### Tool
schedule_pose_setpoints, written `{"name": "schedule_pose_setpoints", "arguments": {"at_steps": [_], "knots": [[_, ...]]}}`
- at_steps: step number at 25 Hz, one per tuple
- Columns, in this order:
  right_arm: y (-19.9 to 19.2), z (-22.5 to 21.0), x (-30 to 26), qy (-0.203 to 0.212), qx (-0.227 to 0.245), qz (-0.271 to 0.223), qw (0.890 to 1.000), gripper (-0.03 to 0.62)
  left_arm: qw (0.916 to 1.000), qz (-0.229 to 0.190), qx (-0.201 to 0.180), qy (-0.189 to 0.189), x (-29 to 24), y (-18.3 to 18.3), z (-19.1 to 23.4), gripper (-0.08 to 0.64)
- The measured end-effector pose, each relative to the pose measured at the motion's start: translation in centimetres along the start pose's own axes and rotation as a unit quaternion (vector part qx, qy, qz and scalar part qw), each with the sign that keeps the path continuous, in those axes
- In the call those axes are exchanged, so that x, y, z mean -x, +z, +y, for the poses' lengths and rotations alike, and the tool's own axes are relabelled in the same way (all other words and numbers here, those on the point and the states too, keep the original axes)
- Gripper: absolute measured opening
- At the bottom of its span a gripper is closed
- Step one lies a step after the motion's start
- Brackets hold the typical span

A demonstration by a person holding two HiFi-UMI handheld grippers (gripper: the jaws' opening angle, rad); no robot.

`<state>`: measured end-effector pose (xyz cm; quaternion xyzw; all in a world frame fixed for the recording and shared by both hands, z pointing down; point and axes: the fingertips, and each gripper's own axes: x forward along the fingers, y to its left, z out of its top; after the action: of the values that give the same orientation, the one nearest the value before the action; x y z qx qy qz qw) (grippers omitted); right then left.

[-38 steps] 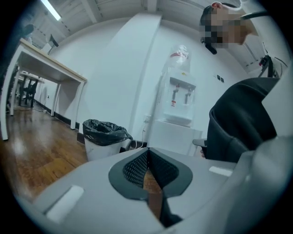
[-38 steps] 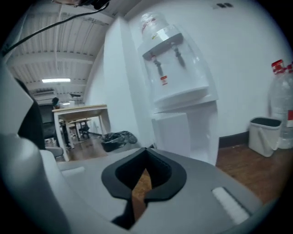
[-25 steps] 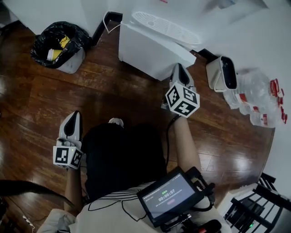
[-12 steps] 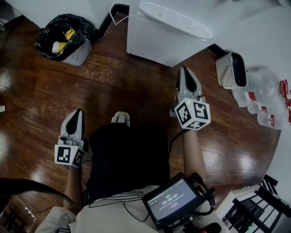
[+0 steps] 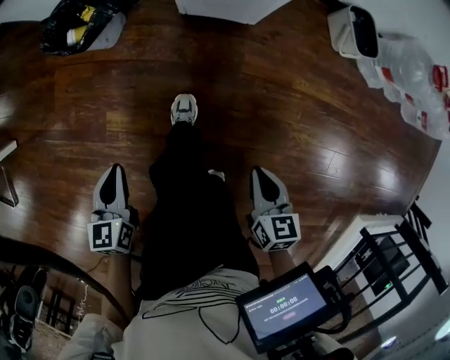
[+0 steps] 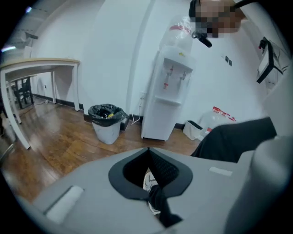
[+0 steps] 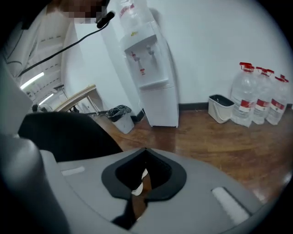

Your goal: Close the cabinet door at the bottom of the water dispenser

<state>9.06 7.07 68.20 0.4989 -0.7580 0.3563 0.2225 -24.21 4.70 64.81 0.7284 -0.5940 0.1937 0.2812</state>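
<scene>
The white water dispenser [image 6: 167, 98] stands against the far wall, well away from me, and its bottom cabinet door [image 6: 157, 122] sits flush and closed. The right gripper view shows the dispenser [image 7: 151, 68] with the same door [image 7: 162, 107] shut. In the head view only the dispenser's base [image 5: 232, 7] shows at the top edge. My left gripper [image 5: 112, 170] hangs shut and empty beside the person's left leg. My right gripper [image 5: 258, 171] is shut and empty by the right leg. Both sets of jaws meet at their tips in the left gripper [image 6: 148, 149] and right gripper [image 7: 145, 149] views.
A bin lined with a black bag [image 5: 77, 24] stands left of the dispenser. To its right are a small white bin [image 5: 355, 31] and several water bottles [image 5: 415, 77]. A black rack [image 5: 390, 260] is at the lower right and a table [image 6: 36, 68] at the left. Dark wooden floor [image 5: 281, 105] lies between.
The person has backed away from the dispenser, which slid to the head view's top edge. My right gripper dropped from near the dispenser's base to the person's side. The left gripper stayed low.
</scene>
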Motion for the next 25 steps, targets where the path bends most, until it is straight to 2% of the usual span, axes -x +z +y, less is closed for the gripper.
{"name": "schedule_pose_setpoints", "arguments": {"at_steps": [3,6,10,13,15,18,21,23,25], "knots": [[2.0,3.2,8.2,-0.022,-0.038,-0.005,0.999,0.003,0.9998,-0.016,0.005,-0.009,6.3,7.0,-3.3,0.017],[7.1,7.0,13.8,-0.018,-0.03,-0.05,0.998,0.003,0.9978,-0.054,-0.023,-0.031,11.3,13.6,-6.6,0.018],[16.3,10.7,19.9,-0.001,-0.008,-0.137,0.991,0.003,0.9867,-0.142,-0.06,-0.051,18.1,24.2,-10.4,0.018],[22.0,14.1,26.8,0.005,0.003,-0.209,0.978,0.003,0.9749,-0.19,-0.092,-0.071,24.9,29.9,-13.9,0.018],[24.4,16.8,30.7,0.024,0.003,-0.242,0.97,0.003,0.9683,-0.212,-0.101,-0.085,28.3,32.6,-15.7,0.018],[26.7,20.7,33.2,0.071,-0.011,-0.259,0.963,0.003,0.9594,-0.24,-0.086,-0.122,30.6,35.3,-17.7,0.018],[28.4,24.1,33.5,0.064,0.01,-0.256,0.965,0.003,0.9496,-0.252,-0.073,-0.171,32.2,36.8,-19.6,0.017],[28.9,26.5,33.8,0.063,0.022,-0.255,0.965,0.003,0.9384,-0.256,-0.098,-0.211,34.2,36.9,-21.4,0.018],[29.3,28.5,34.0,0.072,0.021,-0.253,0.965,0.003,0.9205,-0.271,-0.127,-0.252,36.0,37.1,-23.0,0.017]]}}
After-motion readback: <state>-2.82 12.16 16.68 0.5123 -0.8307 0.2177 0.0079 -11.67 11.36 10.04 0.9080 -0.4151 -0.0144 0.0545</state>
